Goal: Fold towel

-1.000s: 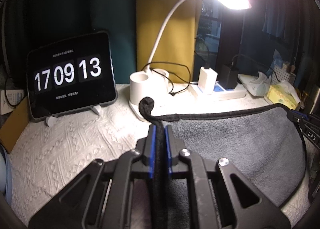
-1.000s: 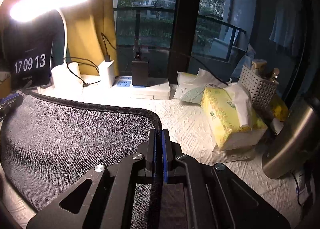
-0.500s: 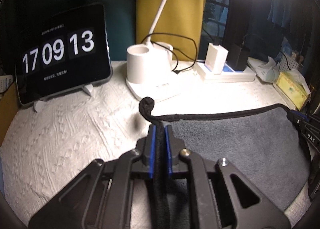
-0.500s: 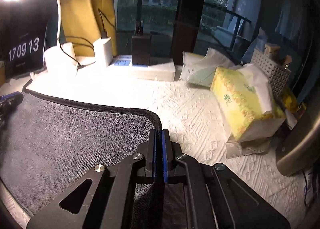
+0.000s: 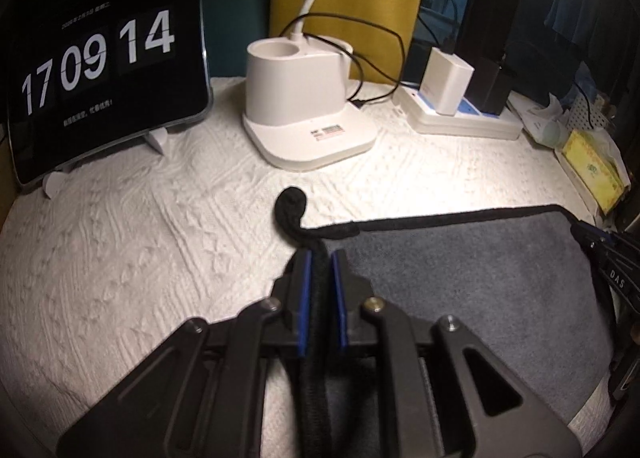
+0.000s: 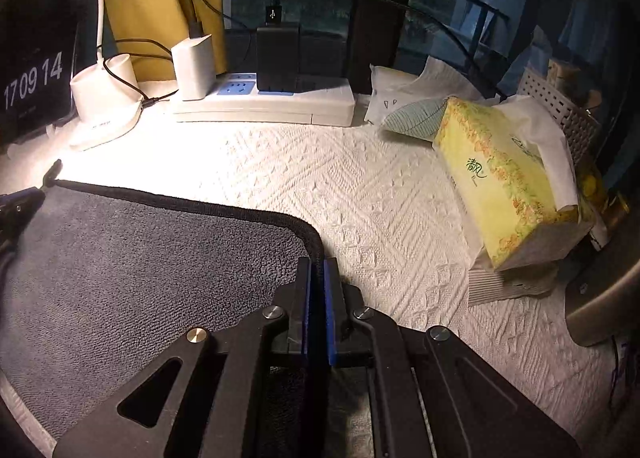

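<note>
A dark grey towel [image 5: 472, 282] with a black hem is stretched between my two grippers, low over a white textured cloth. My left gripper [image 5: 318, 258] is shut on the towel's left corner; the hem loop sticks out past the blue pads. My right gripper [image 6: 317, 264] is shut on the towel's right corner [image 6: 308, 234]. The towel [image 6: 140, 266] fills the lower left of the right wrist view. Each gripper shows at the far edge of the other's view: the right one [image 5: 612, 258] and the left one [image 6: 16, 202].
At the back stand a tablet clock [image 5: 100, 70], a white lamp base [image 5: 304, 114] and a power strip with chargers [image 6: 264, 98]. A yellow tissue pack [image 6: 504, 182], a white basket [image 6: 560, 110] and a metal container [image 6: 608, 290] stand at the right.
Both grippers have moved forward toward the lamp and power strip and lower, carrying the towel edge with them. The clock changed from 13 to 14.
</note>
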### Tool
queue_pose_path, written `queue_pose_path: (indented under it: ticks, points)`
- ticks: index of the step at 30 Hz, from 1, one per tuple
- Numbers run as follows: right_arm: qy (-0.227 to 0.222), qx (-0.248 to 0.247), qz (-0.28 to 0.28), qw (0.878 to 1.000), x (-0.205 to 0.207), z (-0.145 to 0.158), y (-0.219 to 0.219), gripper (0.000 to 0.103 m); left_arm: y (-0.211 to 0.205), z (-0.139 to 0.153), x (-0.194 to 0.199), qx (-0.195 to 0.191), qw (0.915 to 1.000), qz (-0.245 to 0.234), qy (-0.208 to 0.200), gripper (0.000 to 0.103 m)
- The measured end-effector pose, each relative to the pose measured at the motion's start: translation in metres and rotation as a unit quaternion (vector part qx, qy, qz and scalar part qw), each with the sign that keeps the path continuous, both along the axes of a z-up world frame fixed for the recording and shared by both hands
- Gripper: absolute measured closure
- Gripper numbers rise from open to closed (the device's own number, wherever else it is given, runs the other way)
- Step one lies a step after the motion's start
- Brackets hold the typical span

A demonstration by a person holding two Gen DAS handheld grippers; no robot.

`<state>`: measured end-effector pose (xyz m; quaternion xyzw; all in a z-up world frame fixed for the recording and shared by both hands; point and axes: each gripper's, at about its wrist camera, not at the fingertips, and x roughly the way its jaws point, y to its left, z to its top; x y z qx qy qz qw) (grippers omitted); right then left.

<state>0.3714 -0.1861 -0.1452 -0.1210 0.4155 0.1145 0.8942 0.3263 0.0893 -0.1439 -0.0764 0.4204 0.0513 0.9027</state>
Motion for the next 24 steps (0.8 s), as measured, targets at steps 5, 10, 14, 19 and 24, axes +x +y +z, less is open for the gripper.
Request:
queue_pose_path:
  ticks: [5, 10, 14, 19, 24]
  points:
    - [-0.002, -0.002, -0.001, 1.0, -0.001, 0.001, 0.001, 0.097, 0.0, 0.006, -0.002, -0.001, 1.0, 0.002, -0.006, 0.087]
    - [-0.001, 0.001, -0.012, 1.0, -0.004, 0.005, -0.003, 0.075, 0.002, 0.017, -0.009, -0.001, 0.9998, 0.013, -0.017, 0.063]
    - [-0.003, 0.007, -0.012, 1.0, -0.011, 0.013, -0.006, 0.067, -0.001, 0.023, -0.016, -0.01, 0.9996, 0.01, -0.024, 0.042]
    - [-0.012, 0.012, -0.009, 1.0, -0.021, 0.024, -0.005, 0.066, -0.006, 0.033, -0.027, -0.01, 0.9993, 0.009, -0.034, 0.041]
    - [-0.019, 0.018, -0.004, 1.0, -0.035, 0.034, -0.001, 0.066, -0.006, 0.043, -0.041, -0.01, 0.9988, 0.01, -0.046, 0.041]
